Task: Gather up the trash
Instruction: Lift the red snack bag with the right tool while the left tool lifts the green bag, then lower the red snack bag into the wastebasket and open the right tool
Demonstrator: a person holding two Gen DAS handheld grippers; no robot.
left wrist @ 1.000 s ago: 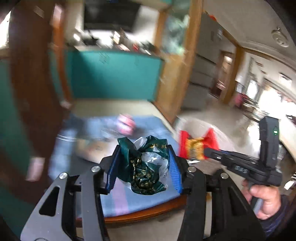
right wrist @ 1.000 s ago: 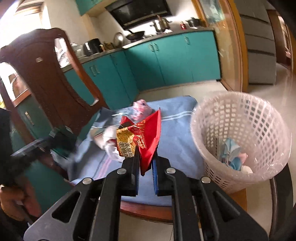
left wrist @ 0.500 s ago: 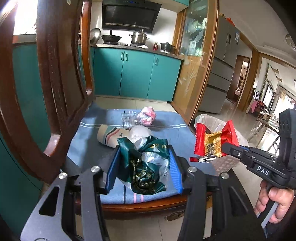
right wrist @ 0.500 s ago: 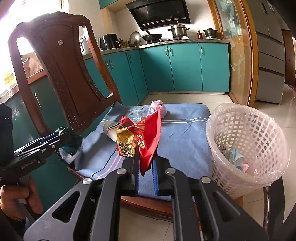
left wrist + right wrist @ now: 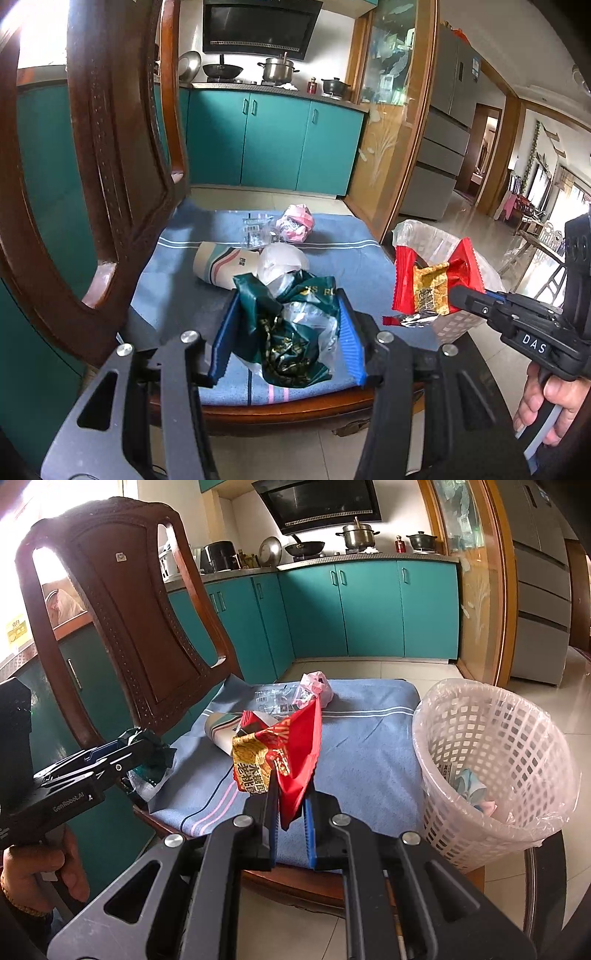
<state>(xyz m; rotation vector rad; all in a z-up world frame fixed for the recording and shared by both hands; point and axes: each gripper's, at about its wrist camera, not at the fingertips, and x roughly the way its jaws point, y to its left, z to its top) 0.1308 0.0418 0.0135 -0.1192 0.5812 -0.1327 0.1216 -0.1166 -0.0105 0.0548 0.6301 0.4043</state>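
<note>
My left gripper [image 5: 286, 334] is shut on a crumpled dark green and clear plastic wrapper [image 5: 291, 332], held above the front edge of the blue-clothed chair seat [image 5: 340, 254]. My right gripper [image 5: 291, 805] is shut on a red and gold snack wrapper [image 5: 280, 749], also seen in the left wrist view [image 5: 434, 284]. A white lattice waste basket [image 5: 495, 771] with a plastic liner stands right of the seat and holds some trash. On the cloth lie a paper cup [image 5: 221, 264], a clear wrapper [image 5: 255, 229] and a pink wrapper [image 5: 295, 223].
The carved wooden chair back [image 5: 122, 627] rises at the left. Teal kitchen cabinets [image 5: 369, 609] line the far wall. A wood-framed glass door [image 5: 391, 129] and a grey fridge [image 5: 447, 147] stand to the right. The floor is pale tile.
Both grippers have swung from a blurred view to a steady one in front of the chair seat, pulled back a little. Each holds its wrapper as before.
</note>
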